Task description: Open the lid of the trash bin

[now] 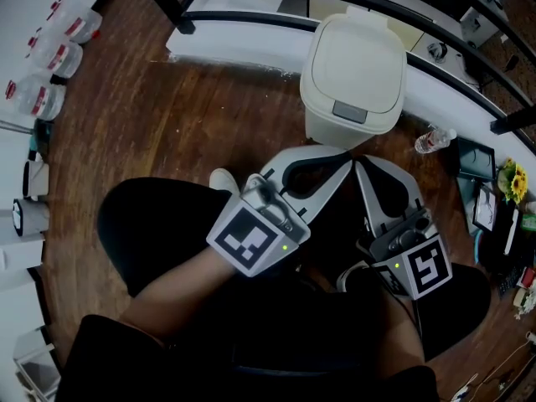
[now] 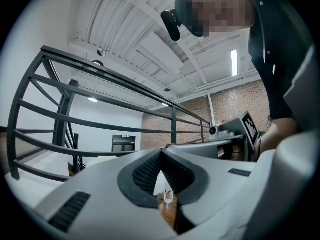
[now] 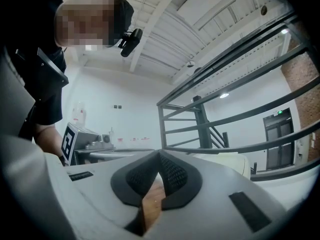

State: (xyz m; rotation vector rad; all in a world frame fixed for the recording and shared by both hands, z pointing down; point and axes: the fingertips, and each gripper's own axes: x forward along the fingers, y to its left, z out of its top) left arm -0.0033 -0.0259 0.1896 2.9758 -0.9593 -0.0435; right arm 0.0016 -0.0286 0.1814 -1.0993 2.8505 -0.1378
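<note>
The cream trash bin (image 1: 352,74) stands on the wood floor by the railing, with its lid down and a grey push tab (image 1: 349,112) at the near edge. Both grippers are held low over the person's lap, short of the bin. My left gripper (image 1: 342,164) is shut, its tips touching, nothing between them (image 2: 161,154). Close beside it, my right gripper (image 1: 360,166) is also shut and holds nothing (image 3: 160,156). The bin's pale top (image 3: 227,160) peeks over the right jaw in the right gripper view.
A black metal railing (image 1: 335,7) on a white ledge runs behind the bin. A small water bottle (image 1: 433,139) stands right of the bin and shows through the left jaws' gap (image 2: 168,196). Plastic containers (image 1: 50,57) line the left; frames and sunflowers (image 1: 512,180) sit at the right.
</note>
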